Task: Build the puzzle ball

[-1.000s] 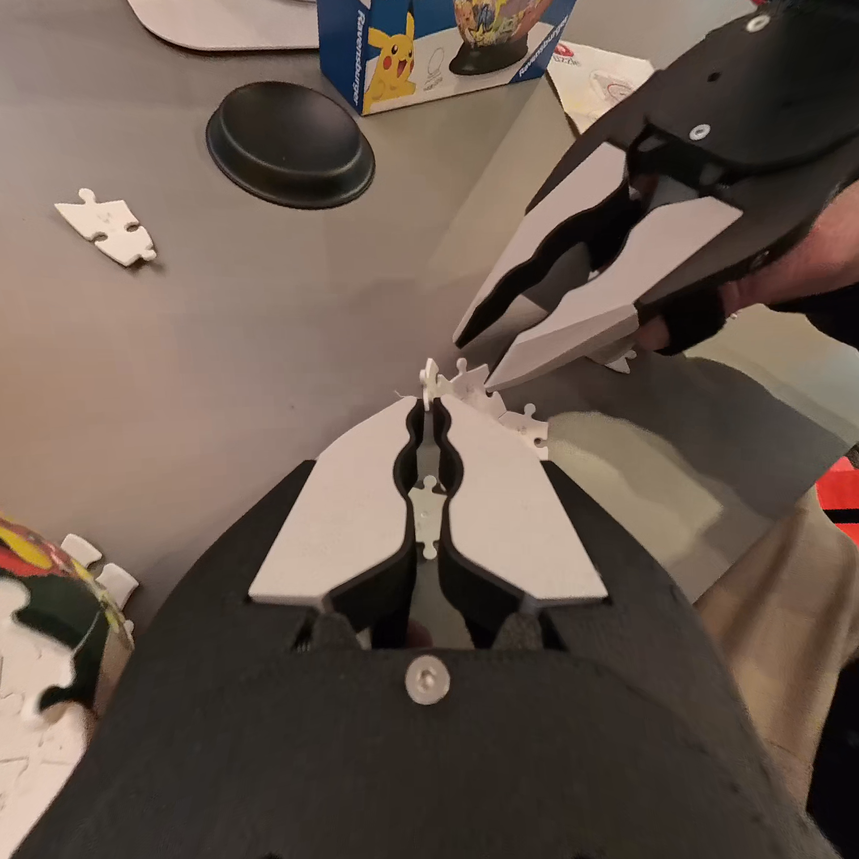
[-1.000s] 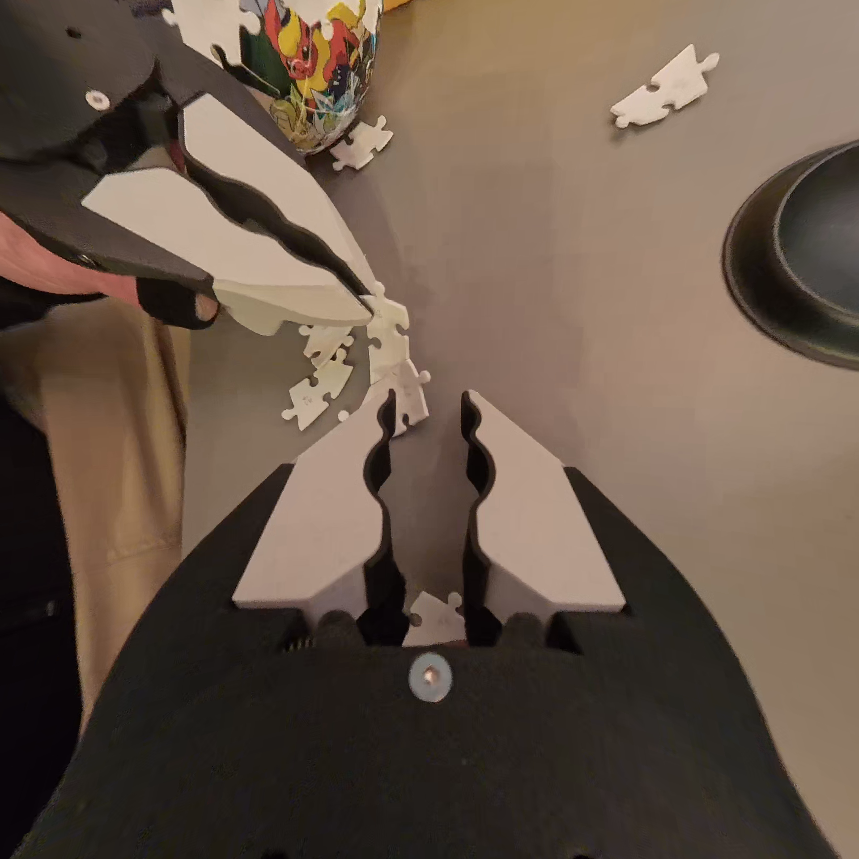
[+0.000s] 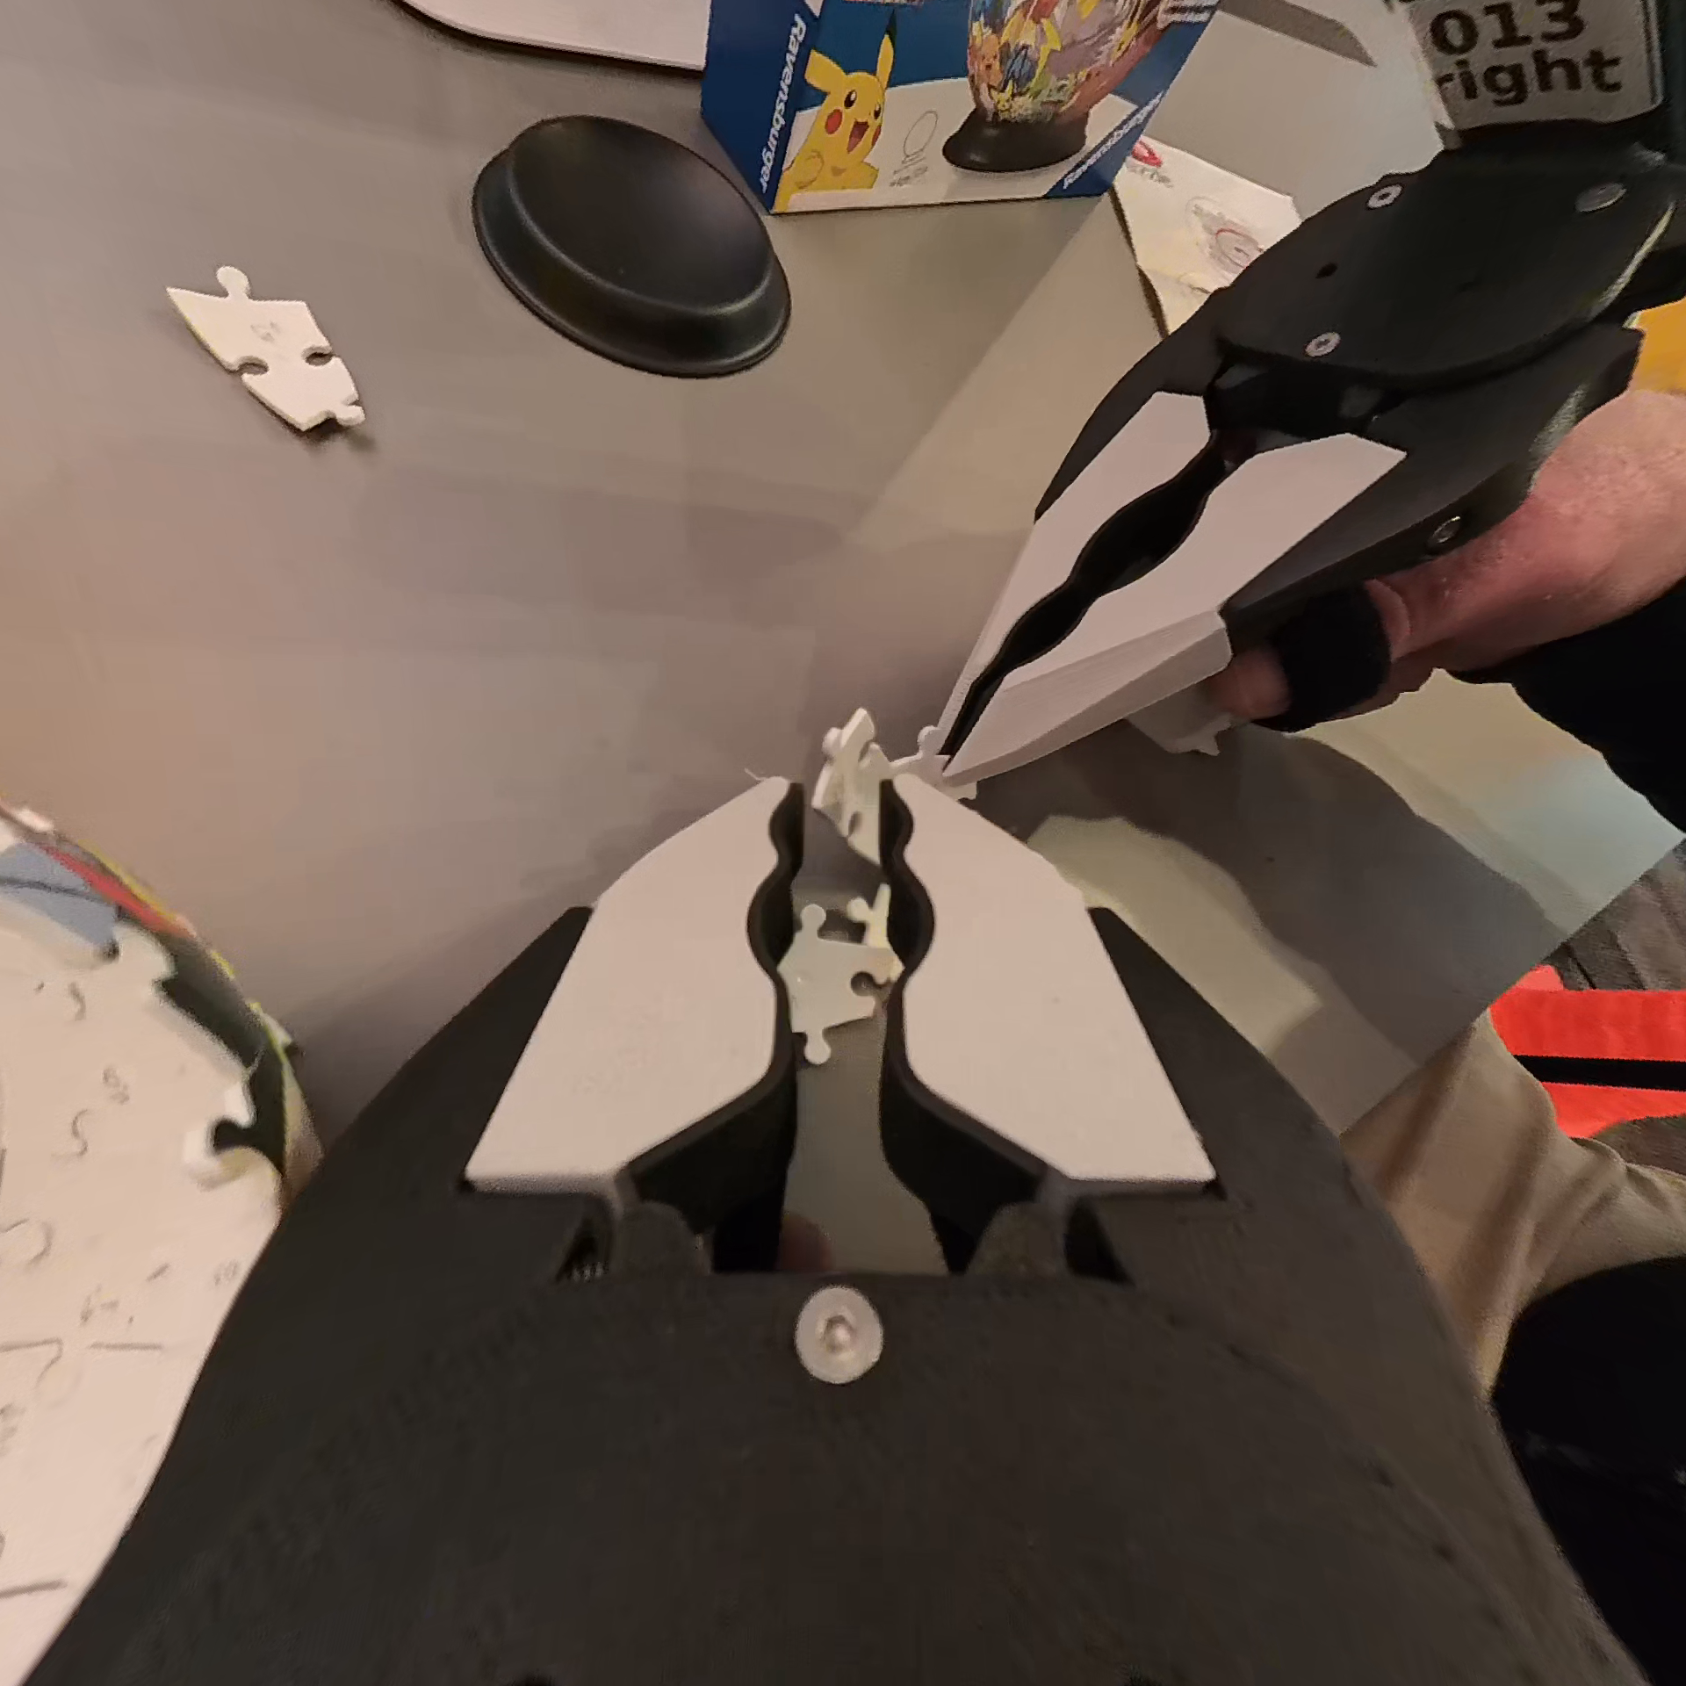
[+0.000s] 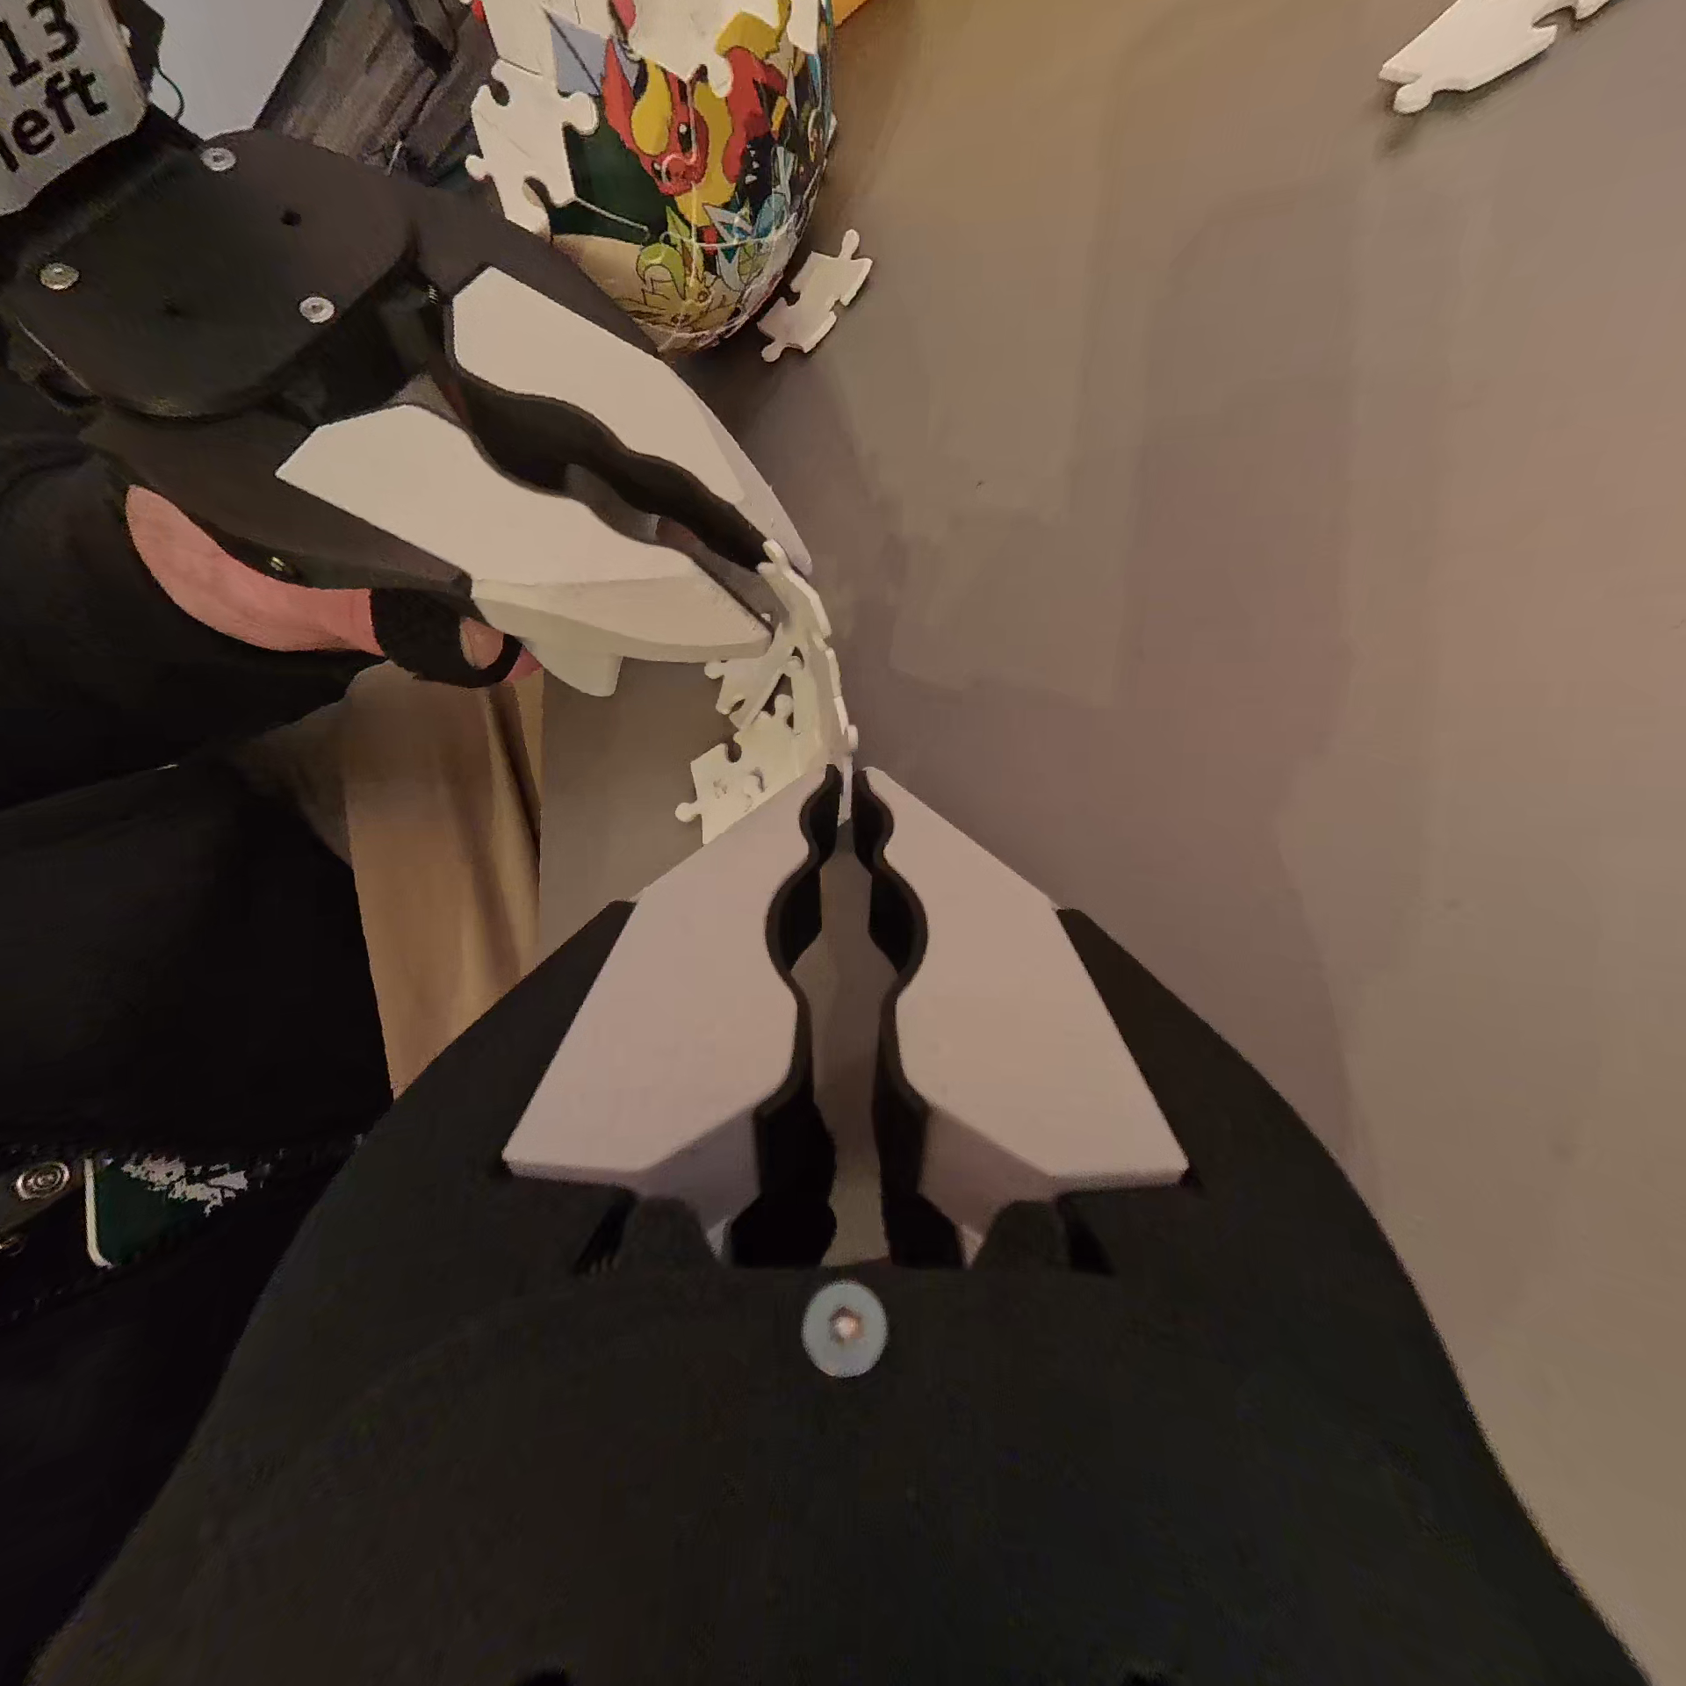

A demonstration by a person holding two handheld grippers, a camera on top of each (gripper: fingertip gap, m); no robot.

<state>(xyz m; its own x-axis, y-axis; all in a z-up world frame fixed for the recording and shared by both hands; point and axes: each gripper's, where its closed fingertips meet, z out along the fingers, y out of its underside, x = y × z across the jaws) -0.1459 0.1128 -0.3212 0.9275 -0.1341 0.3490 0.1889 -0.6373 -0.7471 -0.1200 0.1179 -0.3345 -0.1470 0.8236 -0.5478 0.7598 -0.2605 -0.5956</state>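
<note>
A short strip of joined white puzzle pieces [image 3: 853,789] stands on edge just above the grey table [image 3: 456,593], pinched at both ends. The left gripper [image 3: 839,798] has its fingertips clamped on the near end of the strip, though a gap shows between the fingers farther back; the right gripper [image 3: 949,771] is closed on the far end, its tips meeting at the strip. From the right wrist view the strip [image 4: 807,675] runs between the left gripper [image 4: 775,593] above and the right gripper [image 4: 844,789] below. Loose white pieces [image 4: 730,785] lie flat on the table just beside it, and another [image 3: 835,972] shows between the left fingers. The half-built puzzle ball [image 4: 721,173], colourful outside, sits near the left gripper with a loose piece [image 4: 816,296] at its foot. Farther off are a black round stand [image 3: 629,246], two joined white pieces [image 3: 269,351] and the puzzle box [image 3: 912,100].
</note>
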